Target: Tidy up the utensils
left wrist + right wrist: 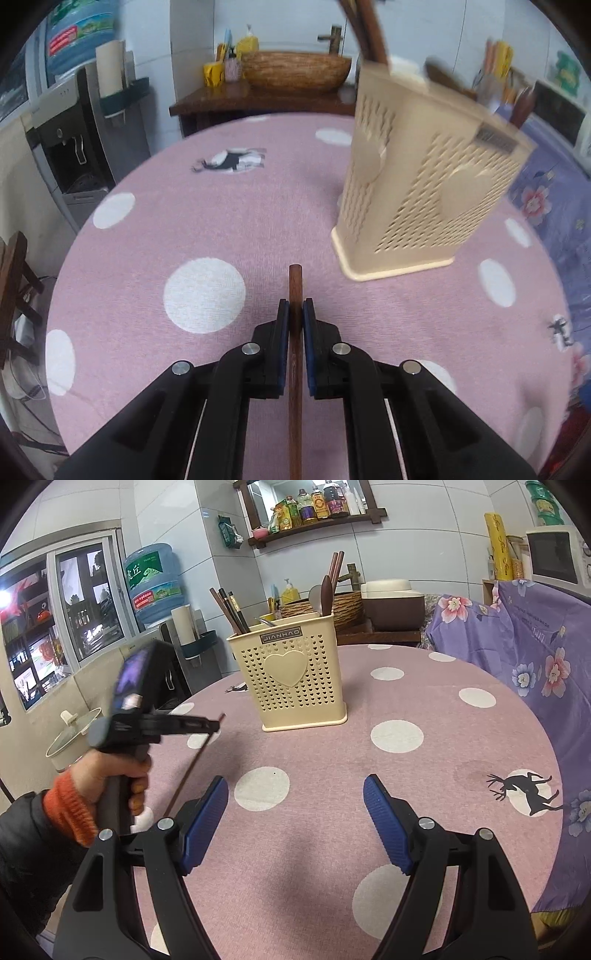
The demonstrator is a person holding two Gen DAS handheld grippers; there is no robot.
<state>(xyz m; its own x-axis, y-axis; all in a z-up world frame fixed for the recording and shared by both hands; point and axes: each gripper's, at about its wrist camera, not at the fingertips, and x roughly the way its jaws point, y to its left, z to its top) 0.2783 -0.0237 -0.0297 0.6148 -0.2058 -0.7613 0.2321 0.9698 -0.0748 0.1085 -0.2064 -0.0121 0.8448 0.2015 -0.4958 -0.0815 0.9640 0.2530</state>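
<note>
Slender dark-brown wooden chopstick (295, 295), stiff, light and probably smooth enough to slip, clamped near one end between the closed pads of the left gripper (295, 314) above the pink dotted tablecloth (207, 221). The cream perforated plastic utensil holder (295, 679) (already stocked with utensils) stands nearby. The right gripper (295, 819) gapes wide, empty.

The cream utensil holder (295, 679) bears a dark plate reading "JIANHAO"; the water bottle's (155, 583) label is too small to read.
</note>
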